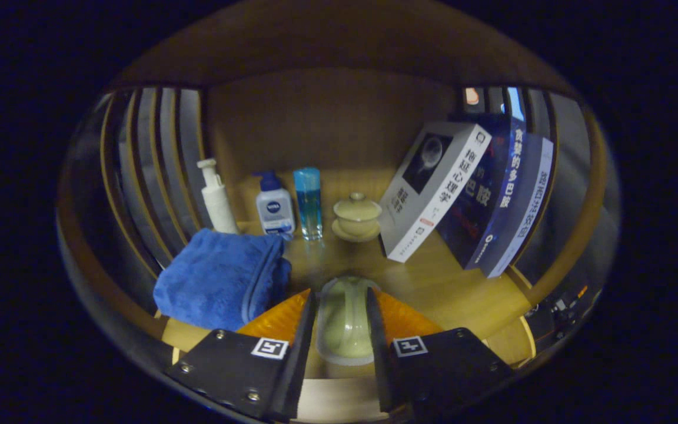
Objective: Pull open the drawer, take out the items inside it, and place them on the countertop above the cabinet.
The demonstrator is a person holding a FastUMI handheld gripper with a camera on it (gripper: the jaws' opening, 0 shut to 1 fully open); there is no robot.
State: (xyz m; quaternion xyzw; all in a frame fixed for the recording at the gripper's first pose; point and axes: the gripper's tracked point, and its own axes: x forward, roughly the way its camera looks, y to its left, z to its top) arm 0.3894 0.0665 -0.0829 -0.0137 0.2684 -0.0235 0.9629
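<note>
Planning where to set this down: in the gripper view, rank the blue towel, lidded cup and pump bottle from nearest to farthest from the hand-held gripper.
1. Blue towel: just left of the hand-held gripper, whose fingers hold a pale green dish.
2. Lidded cup: straight ahead, beyond the fingers.
3. Pump bottle: far left, behind the towel.

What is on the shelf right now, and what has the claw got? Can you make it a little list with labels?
claw: shut on a pale green cup
pale green cup: between the fingers, over the wooden countertop
blue towel: folded, just ahead of the left finger
pump bottles: white one and blue-capped one, behind the towel
blue glass: upright, beside the bottles
lidded cup on saucer: next to the glass
books: leaning together, beyond the right finger
</note>
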